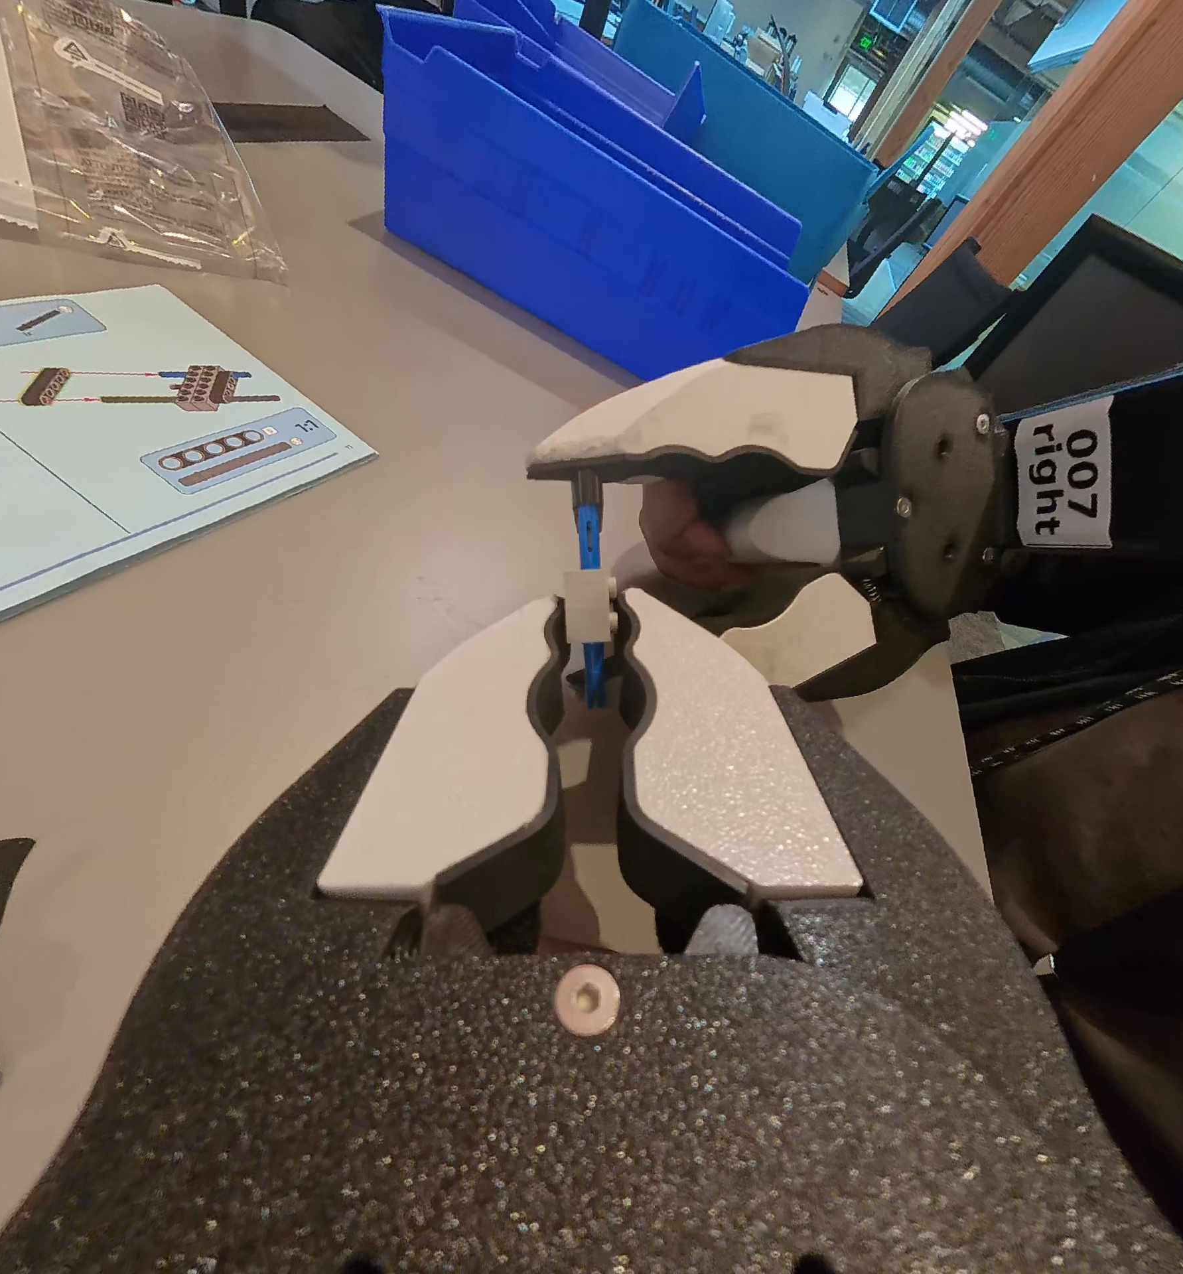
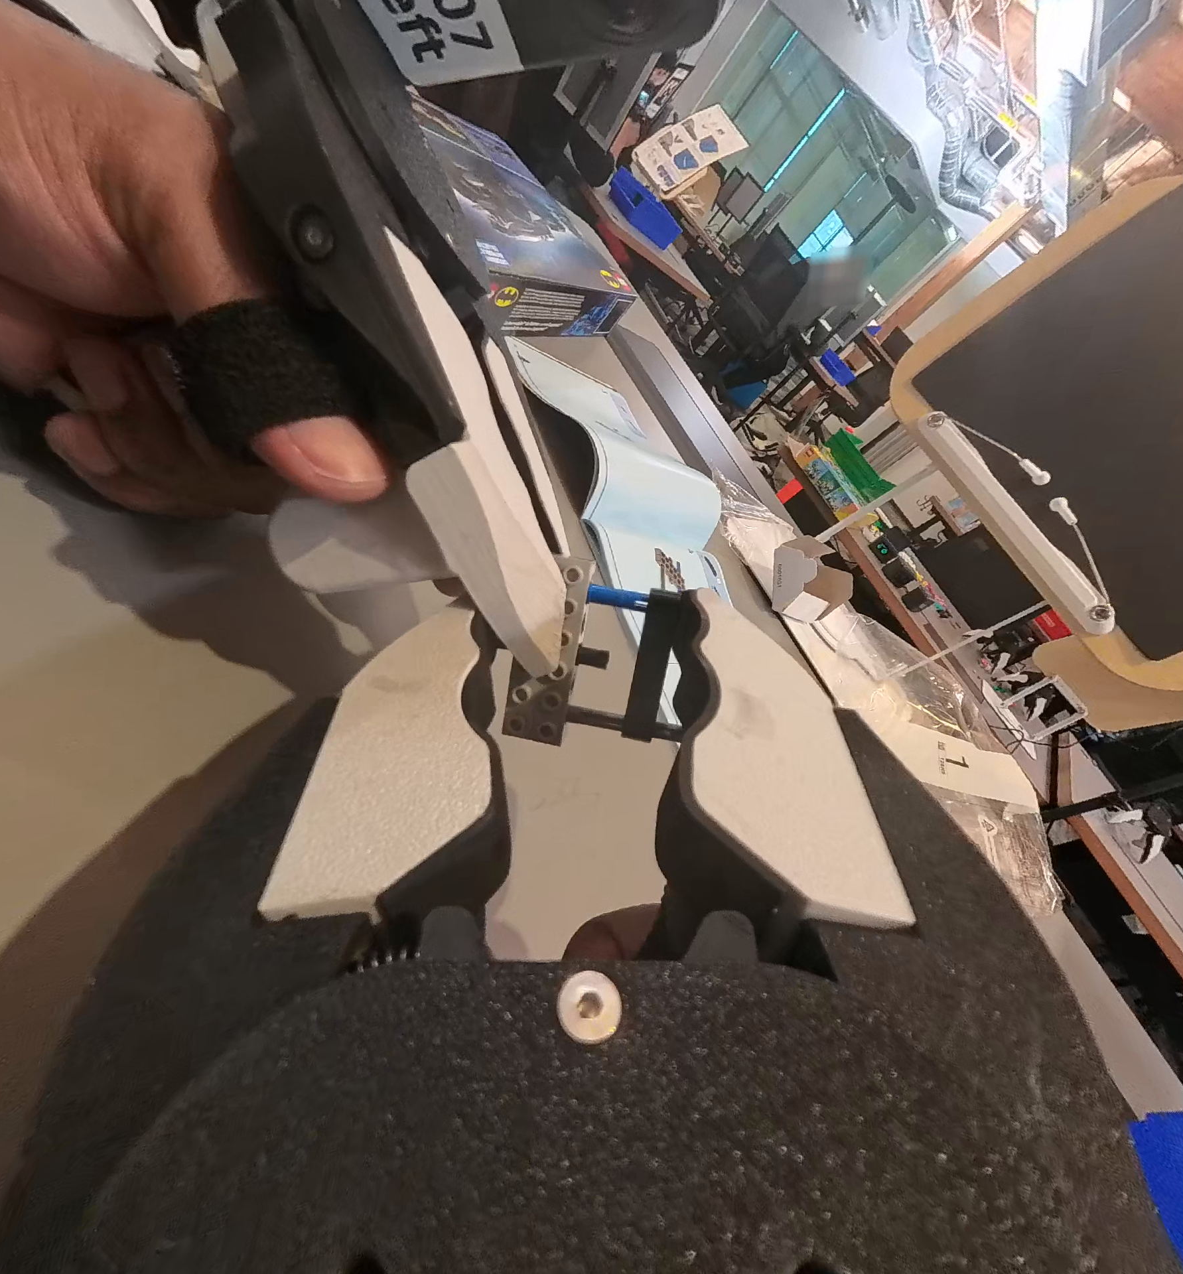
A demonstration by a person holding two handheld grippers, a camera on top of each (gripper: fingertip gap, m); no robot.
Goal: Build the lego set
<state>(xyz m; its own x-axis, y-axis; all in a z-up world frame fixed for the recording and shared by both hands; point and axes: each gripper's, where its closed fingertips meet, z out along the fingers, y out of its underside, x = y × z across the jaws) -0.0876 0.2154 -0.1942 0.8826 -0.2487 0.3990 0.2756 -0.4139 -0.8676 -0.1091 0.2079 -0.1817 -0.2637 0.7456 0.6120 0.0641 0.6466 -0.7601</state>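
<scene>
Jaws of the left gripper [image 1: 592, 617] clamp a grey brick assembly [image 2: 552, 662], its blue axle [image 1: 587, 541] pointing at the right gripper's [image 2: 588, 662] parted jaws.

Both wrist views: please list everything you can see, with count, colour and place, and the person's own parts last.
grey bricks: joined cluster, grey, between the left gripper's pads
axle: 1, blue, runs from the bricks to the beam
beam: 1, black, against one right finger
thin axles: 2, black, between bricks and beam
booklet: 1, pale blue, open on the table
bags: at least 2, clear, far left
bins: at least 2, blue, far side
box: 1, dark, behind the left gripper
table: 1, beige
hand: 1, on the left gripper's handle
left gripper: shut on the bricks
right gripper: wide, straddling the assembly
</scene>
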